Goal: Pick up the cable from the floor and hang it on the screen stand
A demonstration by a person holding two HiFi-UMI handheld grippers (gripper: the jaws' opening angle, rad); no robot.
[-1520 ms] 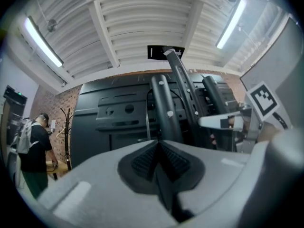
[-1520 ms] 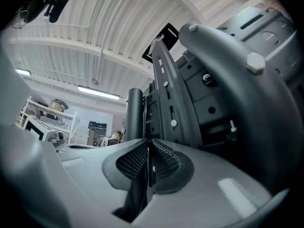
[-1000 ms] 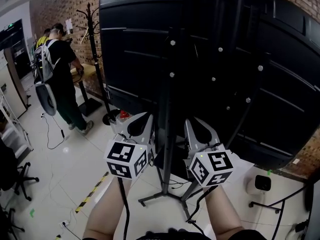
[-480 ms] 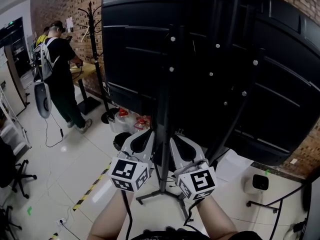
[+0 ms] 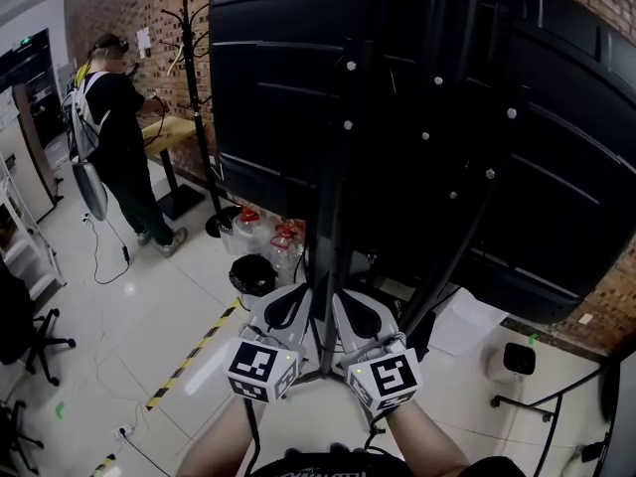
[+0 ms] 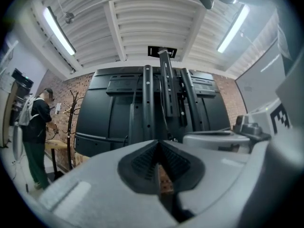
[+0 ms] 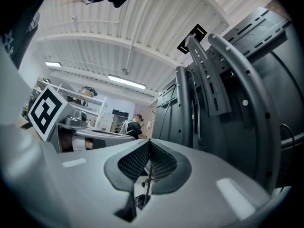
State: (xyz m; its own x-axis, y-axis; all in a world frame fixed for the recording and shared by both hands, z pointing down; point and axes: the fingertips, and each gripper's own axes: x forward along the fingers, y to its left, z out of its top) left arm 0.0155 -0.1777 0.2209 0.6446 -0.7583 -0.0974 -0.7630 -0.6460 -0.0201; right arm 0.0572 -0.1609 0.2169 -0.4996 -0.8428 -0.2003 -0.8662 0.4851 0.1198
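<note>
- Black fills most of the head view: the back of a big screen [image 5: 566,167] is fixed to a screen stand [image 5: 333,217], whose pole runs down to splayed feet on the pale floor [image 5: 149,326].
- The cable [image 7: 194,113] is thin and dark. It hangs down along the uprights of the screen stand, against the screen's back, and has a thicker end at the bottom. It is off the floor and apart from both grippers.
- The left gripper [image 5: 288,301] sits low, just left of the stand's pole and above its feet, pointing at the stand. Its ribbed pads [image 6: 142,163] meet at the tips with nothing between them.
- The right gripper [image 5: 350,304] sits just right of the pole, level with the left one.
- The right gripper's jaws have just been closing and now stand together, pads [image 7: 130,165] touching at the tips.
- A thin dark line shows in the slit under those pads, and I cannot tell what it is.
- Left of the stand's feet stand a black bin [image 5: 253,274] and some jars with red lids [image 5: 266,235].
- Further left of the stand are a coat rack [image 5: 194,97] and a person [image 5: 119,157] in a dark top with a backpack, standing at a wooden table [image 5: 169,129].
- A yellow-and-black tape strip [image 5: 194,356] runs over the floor left of the stand.
- Right of the stand lie a white sheet [image 5: 467,321] and a small white box [image 5: 519,362].
</note>
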